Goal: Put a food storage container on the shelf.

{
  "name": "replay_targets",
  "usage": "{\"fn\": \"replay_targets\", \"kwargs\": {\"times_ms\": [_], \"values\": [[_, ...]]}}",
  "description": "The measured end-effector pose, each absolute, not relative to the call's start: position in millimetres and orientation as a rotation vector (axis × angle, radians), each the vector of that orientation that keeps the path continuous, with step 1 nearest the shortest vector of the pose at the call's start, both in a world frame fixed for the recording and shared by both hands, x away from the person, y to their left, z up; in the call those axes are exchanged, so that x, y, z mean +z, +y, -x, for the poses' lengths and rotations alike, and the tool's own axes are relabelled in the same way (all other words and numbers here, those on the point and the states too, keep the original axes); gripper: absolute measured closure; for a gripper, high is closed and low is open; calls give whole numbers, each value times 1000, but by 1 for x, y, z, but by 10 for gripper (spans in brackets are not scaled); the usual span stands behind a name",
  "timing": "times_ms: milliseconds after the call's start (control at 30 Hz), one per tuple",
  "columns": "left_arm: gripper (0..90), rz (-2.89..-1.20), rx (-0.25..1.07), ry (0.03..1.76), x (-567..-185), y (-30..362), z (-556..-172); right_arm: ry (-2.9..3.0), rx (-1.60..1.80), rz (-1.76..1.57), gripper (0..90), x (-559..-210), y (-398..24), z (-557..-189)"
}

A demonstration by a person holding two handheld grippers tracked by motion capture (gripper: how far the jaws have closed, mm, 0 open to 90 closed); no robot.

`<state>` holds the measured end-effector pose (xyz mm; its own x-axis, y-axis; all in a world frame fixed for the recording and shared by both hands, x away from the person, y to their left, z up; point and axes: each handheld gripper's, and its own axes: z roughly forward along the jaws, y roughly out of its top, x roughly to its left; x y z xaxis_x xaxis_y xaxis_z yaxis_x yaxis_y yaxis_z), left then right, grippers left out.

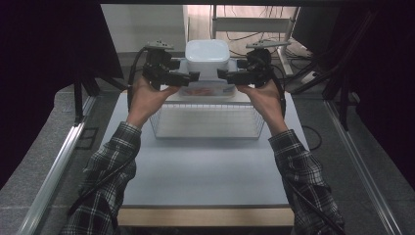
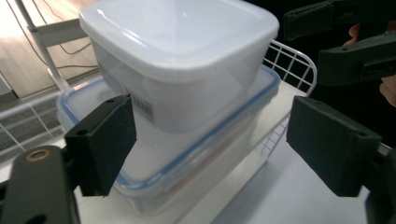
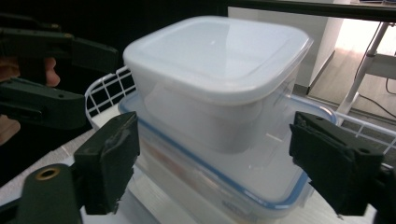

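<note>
Both forearms, in plaid sleeves, reach up the table (image 1: 205,171) from the near edge and angle inward, so the two hands face each other across a stack of boxes at the far end. The left hand (image 1: 147,95) is bent back at the wrist, palm turned toward the middle, with the left gripper (image 1: 193,77) lying level and pointing right. The right hand (image 1: 264,95) mirrors it, its wrist cocked the same way, and the right gripper (image 1: 222,76) lies level and points left.

The tub (image 1: 207,56), white with a pale lid, stands upright on top of a flatter box (image 1: 205,90) with a blue-rimmed clear lid. That box sits on a white wire basket (image 1: 208,122), on its far part as far as the high view lets one judge.

The left gripper is spread wide: in the left gripper view its pads stand apart on either side of the stack, one pad (image 2: 105,142) before the near corner of the box (image 2: 187,154), the other off to the right, neither pressing on anything. The right gripper is spread likewise; in the right gripper view one pad (image 3: 112,161) stands to the left of the box (image 3: 224,182) and the other to its right, clear of the tub (image 3: 215,74). In the high view the two grippers' tips lie just beside the tub's base, left and right of it.
</note>
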<state>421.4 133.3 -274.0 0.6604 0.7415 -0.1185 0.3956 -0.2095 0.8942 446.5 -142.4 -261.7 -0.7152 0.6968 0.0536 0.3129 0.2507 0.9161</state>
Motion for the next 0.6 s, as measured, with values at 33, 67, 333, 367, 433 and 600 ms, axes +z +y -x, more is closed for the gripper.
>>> {"fn": "replay_targets", "kwargs": {"times_ms": [33,67,333,367,433,600], "values": [[133,-1837,406,905,-276,134,-420,2169,1449,-913,144,-264,-143,-445],[127,-1842,399,904,-278,134,-418,2171,1449,-908,138,-266,-144,-443],[85,-1867,365,870,-296,136,-406,2197,1475,-893,114,-282,-152,-430],[78,-1868,361,868,-298,136,-404,2199,1477,-889,111,-284,-153,-428],[70,-1873,359,858,-302,137,-401,2205,1483,-882,105,-288,-155,-425],[48,-1884,369,830,-313,139,-392,2223,1485,-868,92,-300,-158,-417]]}}
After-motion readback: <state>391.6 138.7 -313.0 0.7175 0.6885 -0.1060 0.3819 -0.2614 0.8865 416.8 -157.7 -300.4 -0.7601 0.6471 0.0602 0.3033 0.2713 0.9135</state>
